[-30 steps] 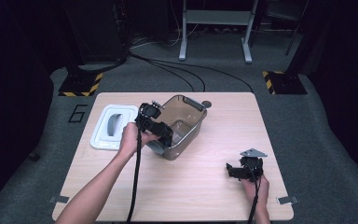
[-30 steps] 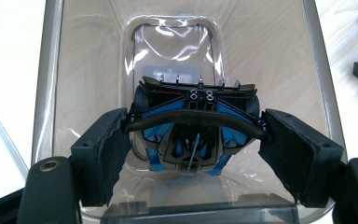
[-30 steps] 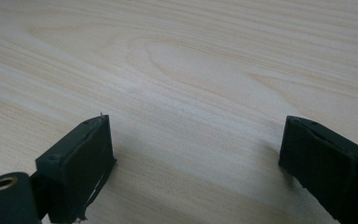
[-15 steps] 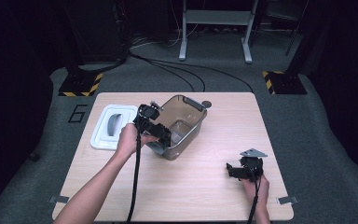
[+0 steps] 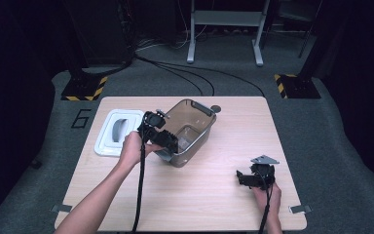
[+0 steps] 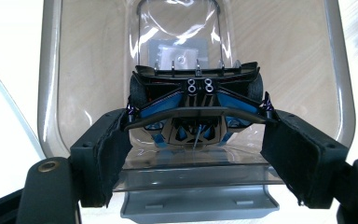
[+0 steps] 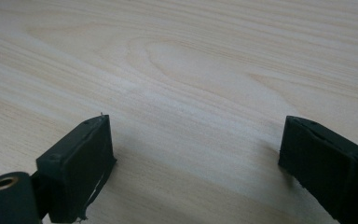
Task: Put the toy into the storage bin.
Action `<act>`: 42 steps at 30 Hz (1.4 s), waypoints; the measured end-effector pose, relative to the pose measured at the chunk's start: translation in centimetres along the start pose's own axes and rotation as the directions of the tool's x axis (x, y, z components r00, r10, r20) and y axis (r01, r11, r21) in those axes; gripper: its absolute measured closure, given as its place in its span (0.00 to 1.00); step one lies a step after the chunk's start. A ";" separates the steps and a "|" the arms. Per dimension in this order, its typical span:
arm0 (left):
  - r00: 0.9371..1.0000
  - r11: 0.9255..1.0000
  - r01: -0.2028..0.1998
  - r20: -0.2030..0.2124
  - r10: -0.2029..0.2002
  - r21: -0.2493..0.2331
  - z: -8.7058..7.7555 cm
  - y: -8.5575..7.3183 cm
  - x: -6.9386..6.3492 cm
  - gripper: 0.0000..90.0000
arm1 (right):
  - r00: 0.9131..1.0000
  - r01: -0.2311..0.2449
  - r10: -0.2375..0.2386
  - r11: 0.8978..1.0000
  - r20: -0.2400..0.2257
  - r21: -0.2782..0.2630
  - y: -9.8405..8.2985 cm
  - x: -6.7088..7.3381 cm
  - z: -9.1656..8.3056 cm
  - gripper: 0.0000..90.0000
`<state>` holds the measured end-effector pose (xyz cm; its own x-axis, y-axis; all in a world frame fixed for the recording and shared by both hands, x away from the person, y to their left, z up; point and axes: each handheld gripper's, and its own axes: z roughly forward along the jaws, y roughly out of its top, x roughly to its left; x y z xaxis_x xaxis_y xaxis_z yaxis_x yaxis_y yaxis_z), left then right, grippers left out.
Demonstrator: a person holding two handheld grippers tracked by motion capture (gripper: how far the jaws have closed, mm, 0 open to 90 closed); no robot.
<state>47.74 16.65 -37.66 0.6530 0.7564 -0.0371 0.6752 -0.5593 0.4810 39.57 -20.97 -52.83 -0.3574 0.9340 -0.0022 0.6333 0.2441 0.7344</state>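
Holding, in your left gripper [image 6: 198, 154]: one blue-and-black toy car [image 6: 196, 106], pads clamped on its sides, above the clear plastic bin [image 5: 187, 131]; not yet released. White lid [image 5: 118, 131] off, left. Right gripper [image 5: 251, 178]: jaws apart, idle on table [image 5: 224, 204].

A white lid [image 5: 119, 131] lies flat at the wooden table's [image 5: 214, 204] left side; striped floor plates [image 5: 84, 89] sit beyond that table.

place: lab or studio | cues: hazard-striped stand bases [image 5: 84, 88], floor cables [image 5: 185, 68], grey carpet [image 5: 331, 136], dark surround
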 end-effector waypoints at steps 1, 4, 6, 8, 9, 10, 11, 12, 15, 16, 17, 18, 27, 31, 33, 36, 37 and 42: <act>1.000 1.000 -0.003 -0.002 0.003 -0.001 0.0 0.0 -0.1 0.26 | 1.000 0.000 0.000 1.000 0.000 0.000 0.0 0.0 0.0 0.10; 1.000 1.000 -0.009 -0.001 0.009 -0.006 0.0 -0.1 -0.1 0.26 | 1.000 0.000 0.000 1.000 0.000 0.000 0.0 0.0 0.0 0.10; 1.000 1.000 -0.016 0.002 0.016 -0.006 -0.1 -0.1 -0.1 0.26 | 1.000 -0.001 0.001 1.000 0.000 0.000 0.0 0.0 0.0 0.10; 1.000 1.000 -0.014 -0.004 0.014 -0.011 -0.2 -0.1 -0.2 0.25 | 1.000 0.000 0.000 1.000 0.000 0.000 0.0 0.0 0.0 0.10; 1.000 1.000 -0.016 -0.008 0.016 -0.014 -0.3 -0.1 -0.2 0.25 | 1.000 -0.001 0.001 1.000 0.000 0.000 0.0 0.0 0.0 0.10; 1.000 1.000 -0.017 -0.008 0.017 -0.018 -0.3 -0.1 -0.2 0.25 | 1.000 0.000 0.000 1.000 0.000 0.000 0.0 0.0 0.0 0.10; 1.000 1.000 -0.020 -0.011 0.020 -0.020 -0.3 -0.1 -0.2 0.24 | 1.000 0.000 0.000 1.000 0.000 0.000 0.0 0.0 0.0 0.10; 1.000 1.000 -0.023 -0.006 0.023 -0.020 -0.4 -0.1 -0.2 0.24 | 1.000 0.000 0.000 1.000 0.000 0.000 0.0 0.0 0.0 0.10; 1.000 0.999 -0.026 -0.007 0.026 -0.022 -0.4 -0.2 -0.2 0.22 | 1.000 0.000 0.000 1.000 0.000 0.000 0.0 0.0 0.0 0.10; 1.000 0.999 -0.027 -0.006 0.027 -0.021 -0.5 -0.2 -0.2 0.21 | 1.000 0.000 0.000 1.000 0.000 0.000 0.0 0.0 0.0 0.10; 1.000 0.999 -0.028 -0.005 0.028 -0.021 -0.5 -0.2 -0.2 0.21 | 1.000 -0.001 0.001 1.000 0.000 0.000 0.0 0.0 0.0 0.10; 1.000 0.999 -0.028 -0.003 0.028 -0.024 -0.5 -0.2 -0.2 0.20 | 1.000 -0.001 0.001 1.000 0.000 0.000 0.0 0.0 0.0 0.10; 1.000 0.998 -0.028 -0.006 0.028 -0.048 -1.3 -0.5 -0.2 0.16 | 1.000 0.000 0.000 1.000 0.000 0.000 0.0 0.0 0.0 0.10; 1.000 0.998 -0.024 -0.006 0.023 -0.064 -1.9 -0.8 0.1 0.15 | 1.000 0.000 0.000 1.000 0.000 0.000 0.0 0.0 0.0 0.10; 1.000 0.997 -0.024 -0.010 0.023 -0.071 -2.3 -1.0 0.2 0.15 | 1.000 -0.001 0.001 1.000 0.000 0.000 0.0 0.0 0.0 0.10; 1.000 0.996 -0.021 -0.012 0.020 -0.081 -3.0 -1.4 0.5 0.14 | 1.000 0.000 0.000 1.000 0.000 0.000 0.0 0.0 0.0 0.10; 1.000 0.996 -0.017 -0.014 0.016 -0.086 -3.2 -1.5 0.6 0.14 | 1.000 0.000 0.000 1.000 0.000 0.000 0.0 0.0 0.0 0.10; 1.000 0.995 -0.005 -0.025 0.002 -0.102 -4.2 -2.3 1.5 0.13 | 1.000 0.000 0.000 1.000 0.000 0.000 0.0 0.0 0.0 0.10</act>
<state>45.77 20.46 -35.14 0.6457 0.7635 -0.0144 0.6338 -0.5253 0.5677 39.57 -20.97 -52.83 -0.3570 0.9341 -0.0021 0.6335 0.2438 0.7343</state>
